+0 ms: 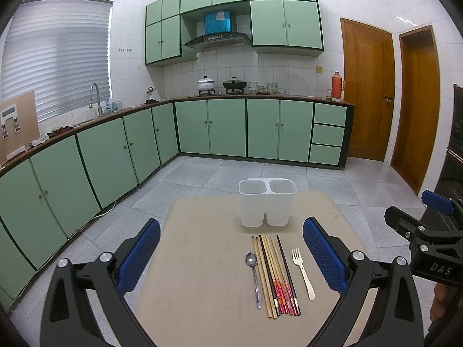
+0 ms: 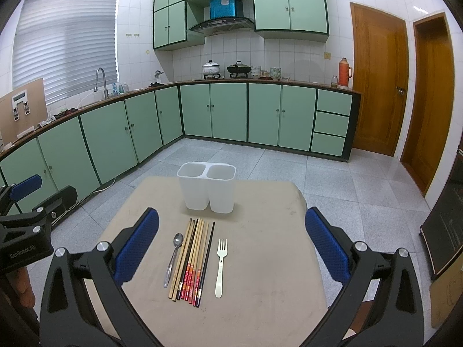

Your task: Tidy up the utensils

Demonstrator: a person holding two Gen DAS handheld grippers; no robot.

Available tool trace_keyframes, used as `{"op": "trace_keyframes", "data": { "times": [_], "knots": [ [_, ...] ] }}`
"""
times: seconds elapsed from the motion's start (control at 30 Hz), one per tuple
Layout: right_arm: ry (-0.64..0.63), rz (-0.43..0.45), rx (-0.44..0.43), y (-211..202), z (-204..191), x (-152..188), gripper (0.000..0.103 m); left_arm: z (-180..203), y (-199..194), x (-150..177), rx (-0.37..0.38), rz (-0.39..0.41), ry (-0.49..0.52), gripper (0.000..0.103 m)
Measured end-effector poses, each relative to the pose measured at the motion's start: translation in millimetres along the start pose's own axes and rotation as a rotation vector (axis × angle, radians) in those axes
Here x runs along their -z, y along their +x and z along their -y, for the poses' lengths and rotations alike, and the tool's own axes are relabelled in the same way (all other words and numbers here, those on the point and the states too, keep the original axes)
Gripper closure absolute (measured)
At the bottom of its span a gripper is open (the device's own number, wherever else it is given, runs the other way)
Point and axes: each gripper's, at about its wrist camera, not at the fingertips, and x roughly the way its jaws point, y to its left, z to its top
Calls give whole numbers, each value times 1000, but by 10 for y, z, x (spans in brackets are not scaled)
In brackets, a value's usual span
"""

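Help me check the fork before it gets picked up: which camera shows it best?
The right wrist view: the fork lies near centre, apart from the chopsticks, tines and handle fully visible. The left wrist view also shows the whole fork, but off-centre, close beside that gripper's right finger.

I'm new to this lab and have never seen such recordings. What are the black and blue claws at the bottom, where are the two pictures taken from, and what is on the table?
There is no robot: a person holds a two-finger gripper in each hand, each with a forward-looking fisheye camera. One picture comes from the left gripper, the other from the right gripper; the blue parts are their finger pads. Both stand open and hold nothing. Each also shows at the edge of the other's view. On the beige table lie a metal spoon, a bundle of chopsticks and a white fork, side by side. Behind them stands a white two-compartment holder, which looks empty.
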Motion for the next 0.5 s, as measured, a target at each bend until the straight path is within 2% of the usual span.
{"op": "trace_keyframes", "data": {
  "times": [0.5],
  "knots": [
    [3, -6, 2, 69, -23, 59, 5, -140, 43, 29, -3, -8, -3, 6]
  ]
}}
